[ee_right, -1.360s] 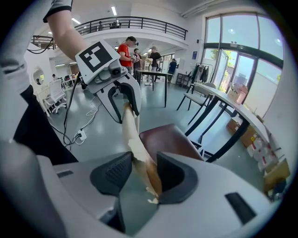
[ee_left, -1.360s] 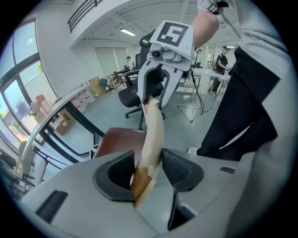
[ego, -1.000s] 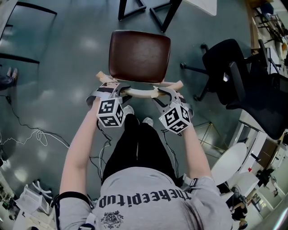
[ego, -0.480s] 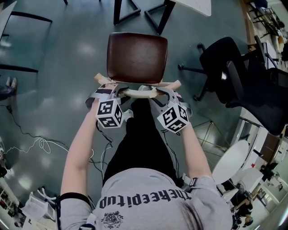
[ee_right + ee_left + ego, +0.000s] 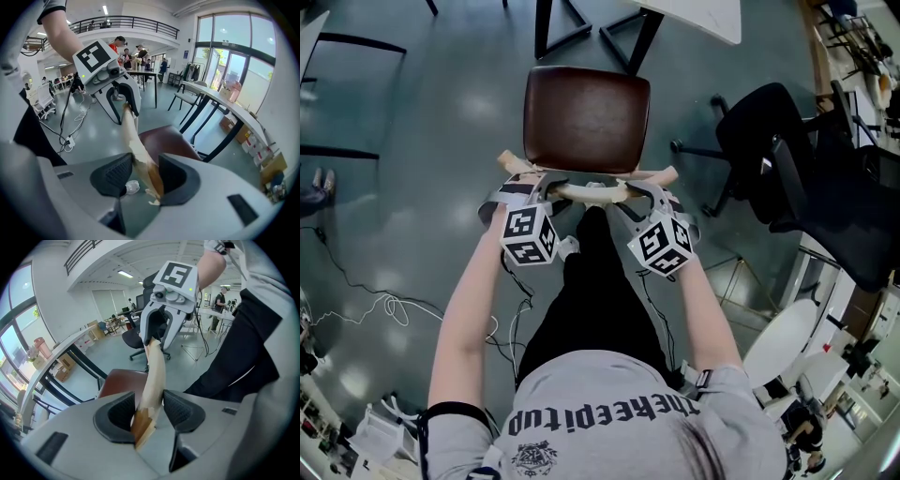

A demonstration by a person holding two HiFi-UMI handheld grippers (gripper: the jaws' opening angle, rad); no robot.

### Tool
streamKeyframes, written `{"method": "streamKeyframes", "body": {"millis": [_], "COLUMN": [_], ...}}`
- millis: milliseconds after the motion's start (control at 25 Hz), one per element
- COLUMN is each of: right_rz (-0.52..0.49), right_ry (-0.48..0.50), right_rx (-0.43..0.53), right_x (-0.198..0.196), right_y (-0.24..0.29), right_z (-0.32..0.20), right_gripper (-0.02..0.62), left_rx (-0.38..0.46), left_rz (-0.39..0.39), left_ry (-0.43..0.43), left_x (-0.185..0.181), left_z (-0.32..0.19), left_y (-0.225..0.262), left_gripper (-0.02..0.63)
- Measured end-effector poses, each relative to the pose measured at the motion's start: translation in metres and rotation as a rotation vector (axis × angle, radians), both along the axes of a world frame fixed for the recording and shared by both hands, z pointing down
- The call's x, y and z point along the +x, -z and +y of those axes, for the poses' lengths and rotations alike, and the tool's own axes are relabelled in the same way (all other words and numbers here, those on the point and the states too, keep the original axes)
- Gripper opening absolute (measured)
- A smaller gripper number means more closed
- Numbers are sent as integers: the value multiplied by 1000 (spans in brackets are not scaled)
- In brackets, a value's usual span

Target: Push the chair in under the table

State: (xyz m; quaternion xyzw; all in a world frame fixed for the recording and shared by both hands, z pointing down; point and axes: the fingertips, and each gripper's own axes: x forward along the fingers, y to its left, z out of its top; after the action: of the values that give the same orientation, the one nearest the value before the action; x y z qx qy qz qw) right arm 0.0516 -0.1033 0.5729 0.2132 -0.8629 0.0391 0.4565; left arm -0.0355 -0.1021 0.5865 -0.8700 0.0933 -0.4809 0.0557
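Chair sits in the upper middle, not under yet. The left hand-held gripper squeezes its back rail; the right hand-held gripper squeezes it too. This looks like the pushing step: next, shove evenly toward the tabletop at the upper right.

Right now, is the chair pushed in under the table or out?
Out: the chair stands on open floor, its whole seat visible, short of the table edge.
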Motion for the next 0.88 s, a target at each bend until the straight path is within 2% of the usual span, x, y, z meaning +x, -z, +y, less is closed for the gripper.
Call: {"method": "streamKeyframes", "body": {"millis": [280, 880], "right_rz": [3, -16], "right_ry": [7, 10], "right_rx": [-4, 0], "right_x": [3, 5], "right_y": [0, 2], "right_z": [-18, -88], "right_gripper": [181, 179], "left_rx": [3, -7], "left_rz": [4, -7], "left_ry": [-5, 9], "left_x": [3, 5], "left_z": [-17, -90], "left_y": [0, 2], "left_gripper": [198, 202]}}
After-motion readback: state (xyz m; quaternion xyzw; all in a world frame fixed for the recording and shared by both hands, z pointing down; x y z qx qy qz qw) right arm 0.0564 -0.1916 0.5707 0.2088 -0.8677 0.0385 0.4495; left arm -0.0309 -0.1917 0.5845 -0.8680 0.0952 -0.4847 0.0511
